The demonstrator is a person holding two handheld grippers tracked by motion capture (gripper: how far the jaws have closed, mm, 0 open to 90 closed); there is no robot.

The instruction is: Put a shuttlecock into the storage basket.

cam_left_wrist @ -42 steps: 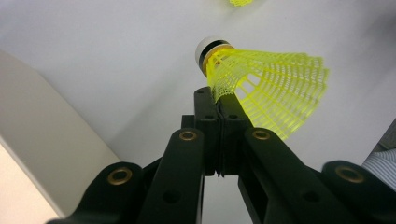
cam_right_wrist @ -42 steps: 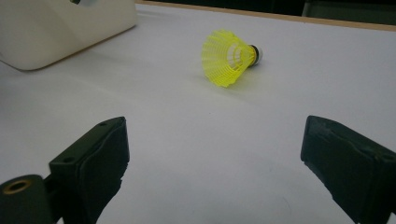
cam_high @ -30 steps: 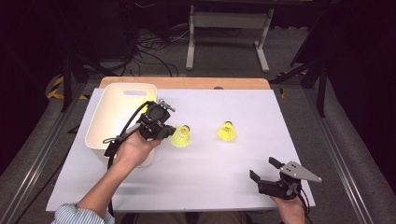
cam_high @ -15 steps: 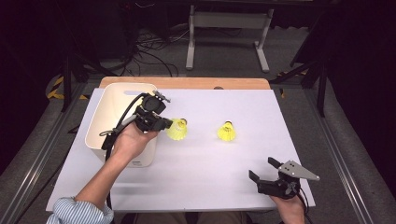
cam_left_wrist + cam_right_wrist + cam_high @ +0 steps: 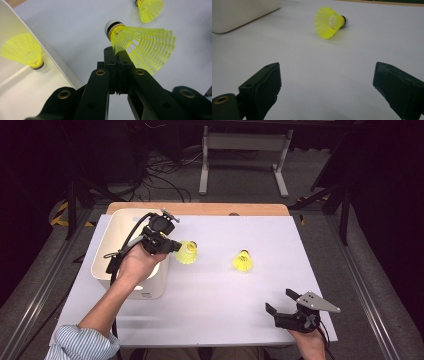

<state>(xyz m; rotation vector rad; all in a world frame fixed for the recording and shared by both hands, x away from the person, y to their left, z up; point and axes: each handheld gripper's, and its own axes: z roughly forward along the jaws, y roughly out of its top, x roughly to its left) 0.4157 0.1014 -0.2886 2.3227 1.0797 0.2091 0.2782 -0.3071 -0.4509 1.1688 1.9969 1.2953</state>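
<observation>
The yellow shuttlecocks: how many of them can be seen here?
3. One shuttlecock is clamped in the left hand-held gripper, one lies on the table, one lies inside the white bin. The bin may hide more.

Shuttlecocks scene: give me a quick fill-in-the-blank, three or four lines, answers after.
1. The left gripper is shut on the ____ skirt of a shuttlecock.
2. Another shuttlecock lies inside the white ____.
3. The right gripper rests on the table with its jaws ____.
4. The loose shuttlecock on the table lies between the bin and the ____ gripper.

Answers: yellow; bin; open; right
</observation>
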